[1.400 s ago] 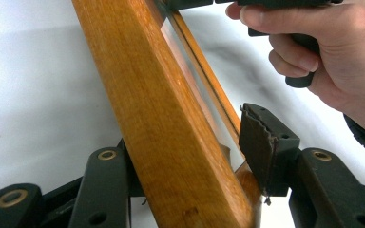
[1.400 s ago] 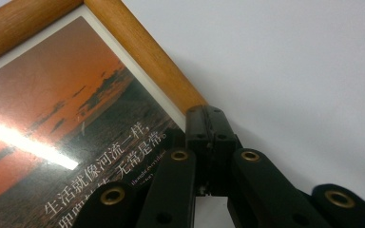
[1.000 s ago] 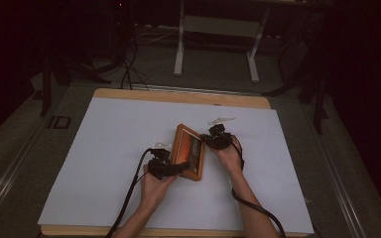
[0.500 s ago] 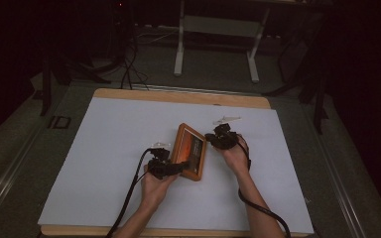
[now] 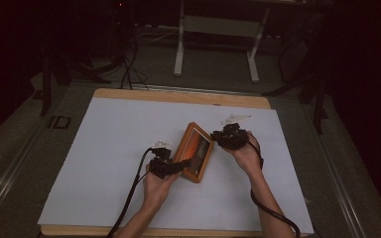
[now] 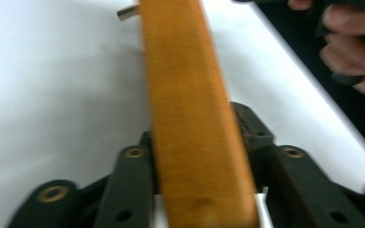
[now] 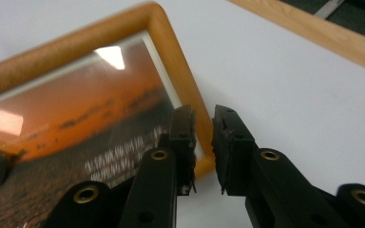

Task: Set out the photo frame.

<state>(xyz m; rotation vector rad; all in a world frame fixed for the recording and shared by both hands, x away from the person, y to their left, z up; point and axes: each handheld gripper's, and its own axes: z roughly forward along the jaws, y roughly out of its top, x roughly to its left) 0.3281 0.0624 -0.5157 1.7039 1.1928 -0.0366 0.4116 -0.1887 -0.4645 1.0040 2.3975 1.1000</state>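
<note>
The left gripper [image 6: 190, 156] has just been closing, and its jaws now pinch the near wooden rail of the picture frame [image 6: 190, 109], one pad on each face of the rail. The right gripper [image 7: 203, 142] has just been opening: its jaws stand slightly parted around the frame's corner edge, and the pads seem to be off the wood, so I judge that it no longer carries any of the weight.

In the high view the picture frame [image 5: 195, 151] sits near the middle of the white table cover [image 5: 109, 148], tilted up on its long edge, with its glass face and orange sunset print turned toward three o'clock. The left gripper [image 5: 164, 166] is at the frame's seven o'clock corner, and the right gripper [image 5: 230, 136] hangs just off its two o'clock corner.

The step in hand looks like a hand-over of the frame to the left gripper alone. To do it well, keep the left pinch firm and square on the rail, since smooth wood gripped off-centre tends to pivot. The right jaws should spread enough to clear the corner before drawing away toward three o'clock, so that a pad does not catch the rim and drag the frame over. A small metal tab [image 6: 127, 12] juts from the far end of the frame; mind it when lowering.
</note>
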